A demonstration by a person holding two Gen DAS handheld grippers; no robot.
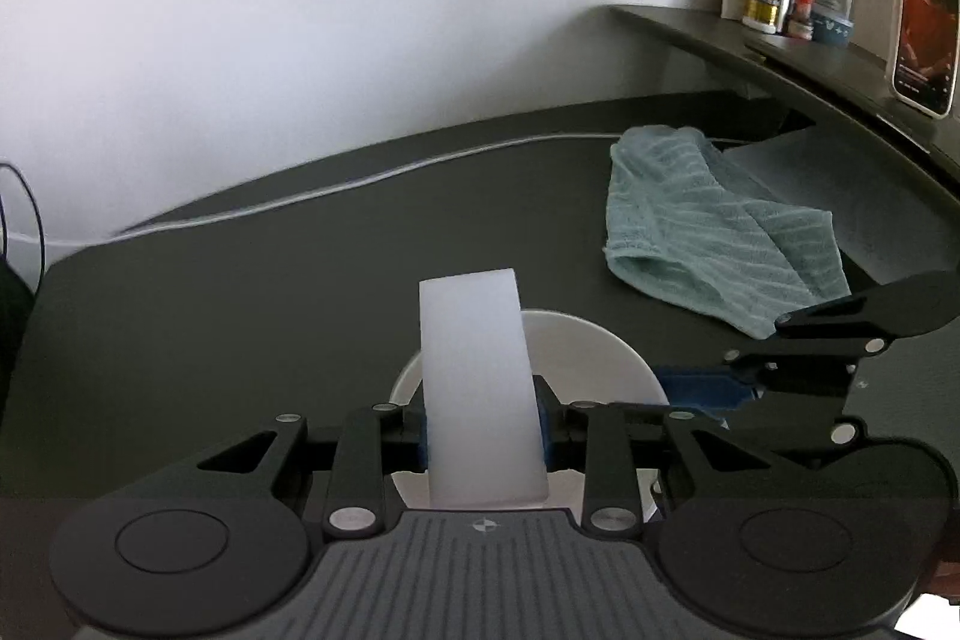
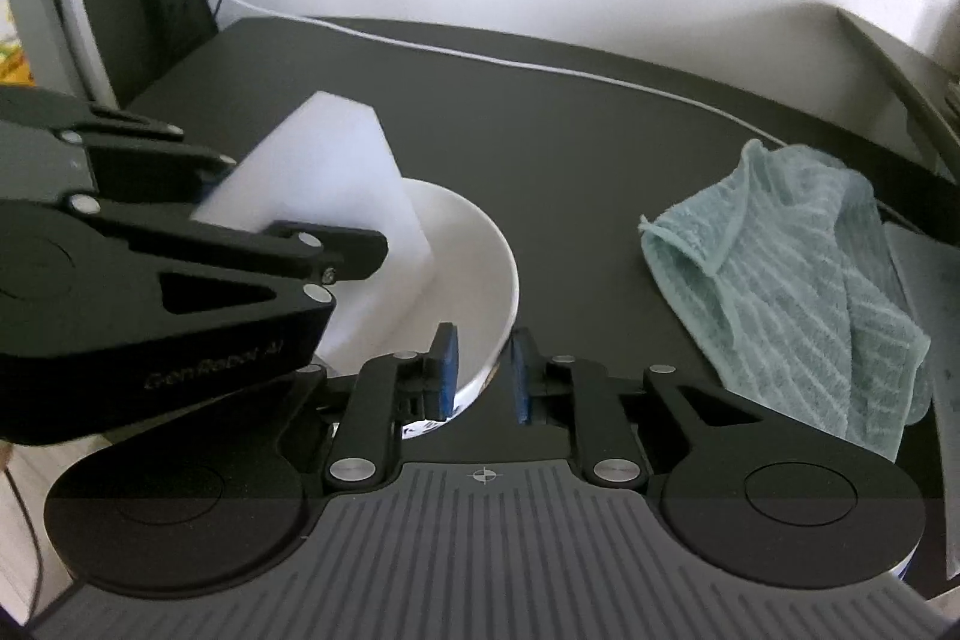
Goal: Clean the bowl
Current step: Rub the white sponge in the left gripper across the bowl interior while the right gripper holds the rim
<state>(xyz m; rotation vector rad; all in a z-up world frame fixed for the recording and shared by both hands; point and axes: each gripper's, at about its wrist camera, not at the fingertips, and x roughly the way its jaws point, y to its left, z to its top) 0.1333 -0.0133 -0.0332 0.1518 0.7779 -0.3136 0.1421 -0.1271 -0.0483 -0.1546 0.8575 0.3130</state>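
Dark desk (image 2: 570, 112); bare but for the items below; white cable (image 2: 540, 67) along its back edge.
Teal towel (image 2: 798, 292); crumpled, well right of the bowl, untouched.
White bowl (image 2: 474, 244); on the desk, its near rim between the narrowly parted blue pads of the right gripper (image 2: 483, 370), seemingly pinched.
White sponge block (image 1: 480, 388); clamped upright in the left gripper (image 1: 485, 436), long axis pointing forward; lower corner angled down into the bowl from the left.

The bowl (image 2: 480, 274) sits on the table (image 2: 570, 130) near its front edge. A sponge (image 2: 336, 184) reaches into it from the left, apparently touching the inner wall. A towel (image 2: 798, 292) lies to the right, well apart. A cable (image 2: 540, 67) runs behind them. A shelf (image 1: 780, 58) stands at the far right.
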